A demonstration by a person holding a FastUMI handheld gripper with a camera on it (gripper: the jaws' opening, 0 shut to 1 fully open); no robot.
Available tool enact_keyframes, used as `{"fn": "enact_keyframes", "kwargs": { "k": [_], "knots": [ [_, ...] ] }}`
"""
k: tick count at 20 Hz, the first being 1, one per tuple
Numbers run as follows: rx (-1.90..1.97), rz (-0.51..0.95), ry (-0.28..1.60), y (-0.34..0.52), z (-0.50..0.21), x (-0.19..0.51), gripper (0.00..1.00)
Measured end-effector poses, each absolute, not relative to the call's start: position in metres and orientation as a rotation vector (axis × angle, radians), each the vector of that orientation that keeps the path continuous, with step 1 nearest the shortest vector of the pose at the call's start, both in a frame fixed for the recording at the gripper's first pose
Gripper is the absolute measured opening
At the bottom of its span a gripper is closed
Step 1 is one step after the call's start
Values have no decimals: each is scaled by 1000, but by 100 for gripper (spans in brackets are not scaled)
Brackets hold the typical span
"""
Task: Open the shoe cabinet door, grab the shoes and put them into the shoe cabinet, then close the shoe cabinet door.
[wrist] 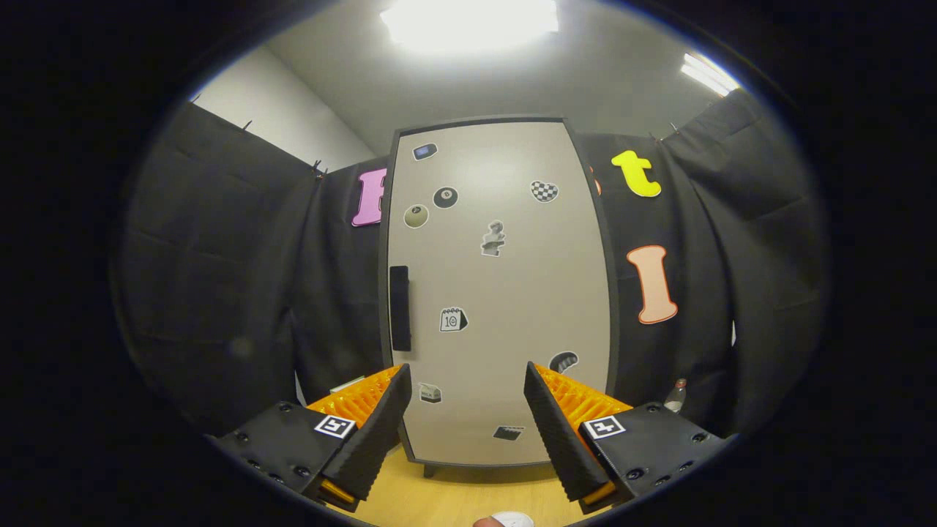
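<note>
Nothing done yet, I judge: the cabinet [498,293] door is closed, its handle [400,308] untouched. My hand-held gripper [467,410] is open, empty, facing it.

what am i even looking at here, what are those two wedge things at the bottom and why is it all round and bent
This picture comes from a fisheye camera that rides on a hand-held gripper, a two-finger tool that a person carries. The lens bends everything into a round image. The two wedge shapes are its fingers, seen from behind. They stand apart, so it is open and holds nothing.

Straight ahead, beyond the fingers, stands a shoe cabinet on a wooden floor. Its door is shut and dotted with small stickers. The dark vertical bar near the door's left edge is the handle. Black cloth behind is the booth's wall.

By the cabinet's right side, low down, stands a small bottle. Something white peeks in below the fingers; too little shows to name it.
</note>
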State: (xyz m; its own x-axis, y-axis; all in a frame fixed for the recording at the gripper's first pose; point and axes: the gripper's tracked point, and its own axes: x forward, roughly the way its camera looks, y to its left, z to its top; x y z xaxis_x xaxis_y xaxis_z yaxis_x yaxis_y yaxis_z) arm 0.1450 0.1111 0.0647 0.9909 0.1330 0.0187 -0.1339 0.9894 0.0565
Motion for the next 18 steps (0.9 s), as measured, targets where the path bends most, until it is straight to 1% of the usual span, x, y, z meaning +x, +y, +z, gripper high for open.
{"fn": "enact_keyframes", "kwargs": {
  "k": [9,18],
  "knots": [
    [52,200,-6,181,96,248,97],
    [-7,232,79,233,79,309,97]
  ]
}}
